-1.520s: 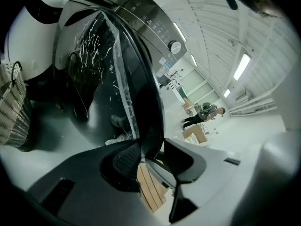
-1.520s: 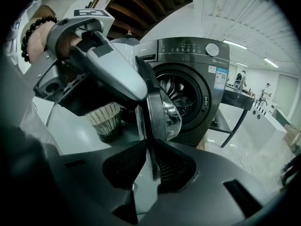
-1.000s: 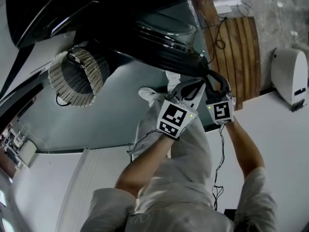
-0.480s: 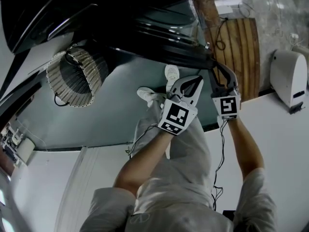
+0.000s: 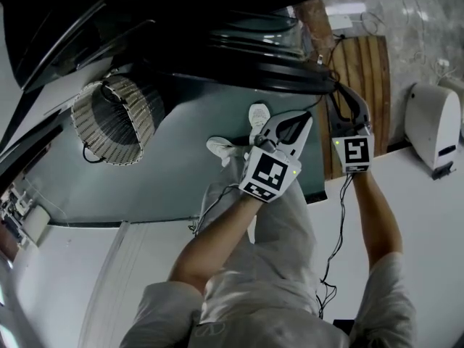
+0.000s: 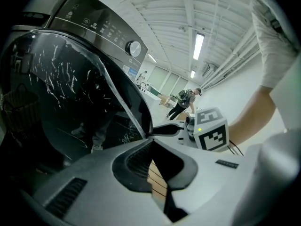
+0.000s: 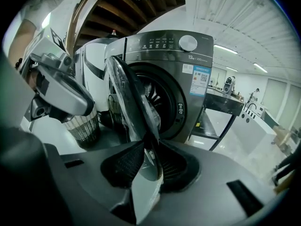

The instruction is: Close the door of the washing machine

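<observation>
The right gripper (image 7: 148, 149), fingers clamped on the door (image 7: 127, 93) edge, has swung it rightward, probably toward the washing machine (image 7: 188, 69). The left gripper (image 6: 150, 140), fingers shut and empty, follows.

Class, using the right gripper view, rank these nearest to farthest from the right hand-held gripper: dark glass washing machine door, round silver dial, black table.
1. Dark glass washing machine door: its edge is clamped in the jaws of the right hand-held gripper.
2. Round silver dial: upper centre, behind the door.
3. Black table: right side, farther back still.
</observation>
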Motion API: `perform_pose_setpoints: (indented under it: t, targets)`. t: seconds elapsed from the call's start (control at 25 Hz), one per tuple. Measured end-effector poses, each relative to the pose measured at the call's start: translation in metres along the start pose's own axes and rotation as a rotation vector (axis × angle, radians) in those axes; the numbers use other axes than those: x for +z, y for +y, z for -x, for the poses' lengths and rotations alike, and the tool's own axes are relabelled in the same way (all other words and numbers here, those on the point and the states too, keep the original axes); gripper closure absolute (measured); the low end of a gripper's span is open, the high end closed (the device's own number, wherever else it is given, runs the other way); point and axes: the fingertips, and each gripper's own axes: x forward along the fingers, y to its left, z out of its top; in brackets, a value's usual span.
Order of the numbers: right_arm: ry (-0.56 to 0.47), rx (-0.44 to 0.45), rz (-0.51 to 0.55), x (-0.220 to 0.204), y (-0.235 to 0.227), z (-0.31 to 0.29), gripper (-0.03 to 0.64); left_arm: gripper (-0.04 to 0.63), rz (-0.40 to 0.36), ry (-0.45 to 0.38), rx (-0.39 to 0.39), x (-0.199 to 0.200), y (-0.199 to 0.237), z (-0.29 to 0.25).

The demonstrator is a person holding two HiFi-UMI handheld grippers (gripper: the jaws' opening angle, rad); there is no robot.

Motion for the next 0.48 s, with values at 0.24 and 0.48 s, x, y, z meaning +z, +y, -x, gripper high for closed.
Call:
perform_pose_setpoints:
  t: [0.24, 0.48]
  targets:
    - [-0.026, -0.02, 0.032, 0.017, -0.031, -0.02, 0.514, 0.592, -0.014, -0.022, 0.008, 0.014, 0.016, -0.007]
    - [-0.037, -0.037, 0.048, 0.031, -0.056, -0.042, 0.514, 0.592, -0.037, -0.059, 0.0, 0.034, 0.034, -0.023]
